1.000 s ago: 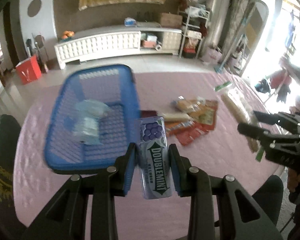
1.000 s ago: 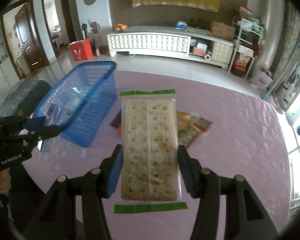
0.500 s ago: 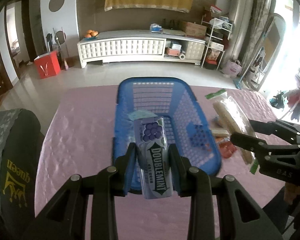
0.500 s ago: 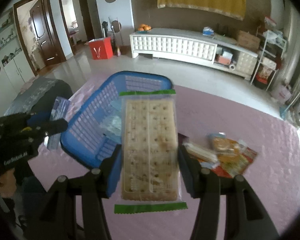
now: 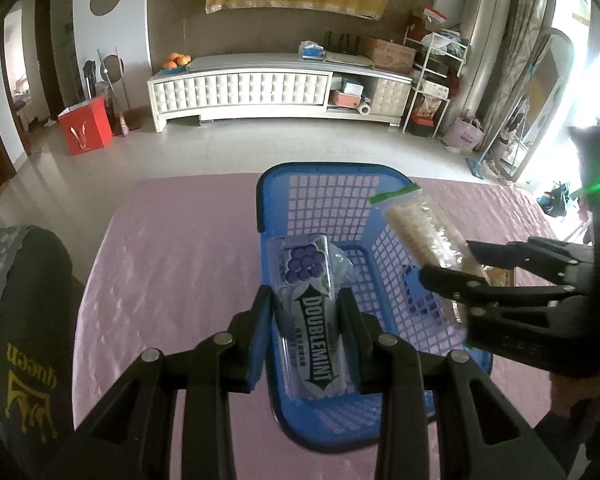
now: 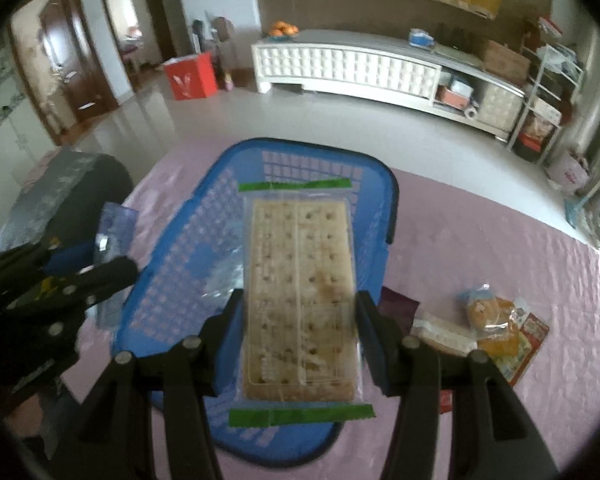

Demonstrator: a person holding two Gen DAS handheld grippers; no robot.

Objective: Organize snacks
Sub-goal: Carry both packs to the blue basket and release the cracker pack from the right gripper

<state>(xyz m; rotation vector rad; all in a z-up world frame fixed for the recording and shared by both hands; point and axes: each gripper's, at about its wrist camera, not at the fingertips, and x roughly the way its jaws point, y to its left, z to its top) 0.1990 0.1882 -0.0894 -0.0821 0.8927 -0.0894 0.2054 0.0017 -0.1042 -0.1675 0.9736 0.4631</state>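
My left gripper [image 5: 306,320] is shut on a purple Doublemint gum pack [image 5: 310,316] and holds it over the near end of the blue basket [image 5: 328,192]. My right gripper [image 6: 300,320] is shut on a clear cracker pack with green ends [image 6: 300,296], also above the basket [image 6: 172,280]. In the left wrist view the right gripper [image 5: 456,264] and the cracker pack [image 5: 416,224] hang over the basket's right side. A clear wrapped item [image 6: 224,276] lies inside the basket.
Several loose snack packets [image 6: 496,328] lie on the pink tablecloth [image 6: 480,248] right of the basket. A dark chair back [image 5: 24,320] stands at the table's left edge. A white cabinet [image 5: 260,88] is across the floor.
Both grippers have moved left with their packs, from beside the basket and the loose snacks to above the basket. Both stay shut.
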